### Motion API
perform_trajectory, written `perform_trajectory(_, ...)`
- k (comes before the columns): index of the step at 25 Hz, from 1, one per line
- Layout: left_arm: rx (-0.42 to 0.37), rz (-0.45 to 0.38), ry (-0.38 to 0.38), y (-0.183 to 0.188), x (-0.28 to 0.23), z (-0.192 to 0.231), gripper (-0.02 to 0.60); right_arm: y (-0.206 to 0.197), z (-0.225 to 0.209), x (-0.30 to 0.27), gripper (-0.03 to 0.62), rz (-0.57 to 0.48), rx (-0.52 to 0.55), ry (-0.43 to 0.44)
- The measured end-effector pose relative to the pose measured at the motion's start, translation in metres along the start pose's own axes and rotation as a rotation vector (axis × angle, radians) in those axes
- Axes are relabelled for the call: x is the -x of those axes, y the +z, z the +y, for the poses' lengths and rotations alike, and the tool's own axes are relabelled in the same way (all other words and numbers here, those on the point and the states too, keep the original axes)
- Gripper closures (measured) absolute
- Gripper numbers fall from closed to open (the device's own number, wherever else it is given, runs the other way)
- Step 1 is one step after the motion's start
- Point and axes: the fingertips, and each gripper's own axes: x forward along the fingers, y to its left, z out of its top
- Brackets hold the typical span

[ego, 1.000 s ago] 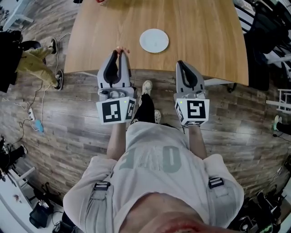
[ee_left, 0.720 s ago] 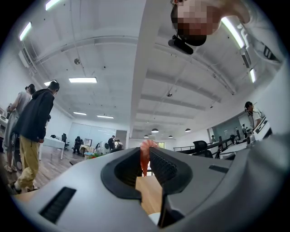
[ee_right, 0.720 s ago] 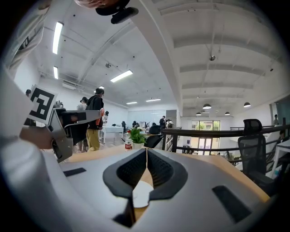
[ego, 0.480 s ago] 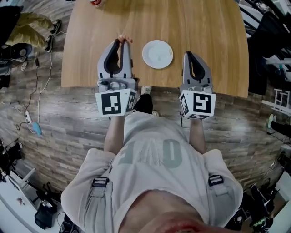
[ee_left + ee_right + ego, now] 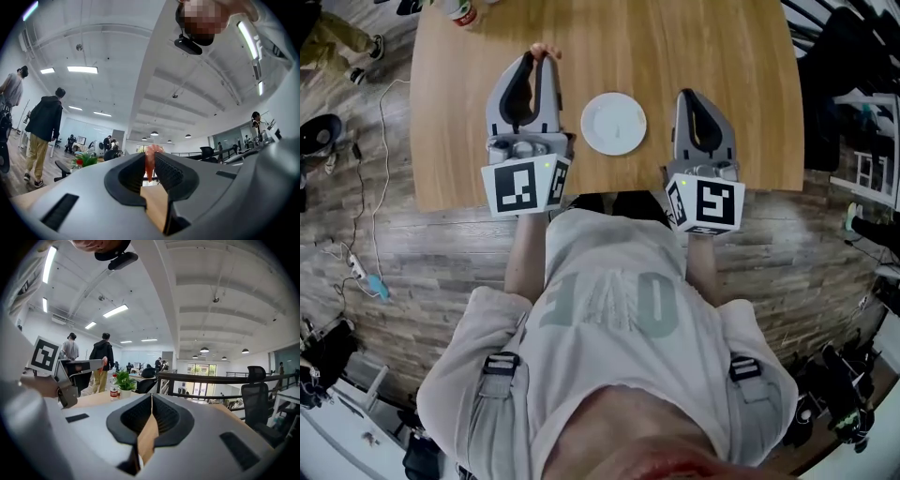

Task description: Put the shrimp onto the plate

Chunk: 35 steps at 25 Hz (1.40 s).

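The shrimp (image 5: 150, 161) is grasped by the left gripper (image 5: 540, 58), left of the plate (image 5: 613, 123). The right gripper (image 5: 687, 96), right of the plate, is seen clenched and empty.

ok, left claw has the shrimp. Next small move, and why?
Probably swing the left claw right and slightly back toward the person: it grips the shrimp, but its tips sit beyond and left of the empty plate.

Bright, even light falls from ceiling strips (image 5: 82, 69) above me; my table (image 5: 731, 56) is evenly lit. Every view bows fisheye; both gripper views go black at the corners.
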Motion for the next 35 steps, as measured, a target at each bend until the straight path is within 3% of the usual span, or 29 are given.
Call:
perform_trajectory(8,-0.019,0.016,-0.017,-0.007,-0.032,-0.023,0.514,0.0,-0.035,-0.015,0.572,-0.013,-0.007,-0.015)
perform_trajectory(23,-0.107,0.053,0.053,-0.018,-0.037,-0.041,0.514,-0.004,-0.04,-0.035,0.572,-0.015,0.002,0.143)
perform_trajectory(30,-0.195,0.194,0.052,-0.053,-0.027,-0.047,0.514,-0.017,-0.035,-0.034,0.572,0.017,-0.026,0.177)
perform_trajectory(35,-0.171,0.337,0.065,-0.107,-0.011,-0.044,0.514,-0.033,-0.03,-0.033,0.572,0.068,-0.039,0.203)
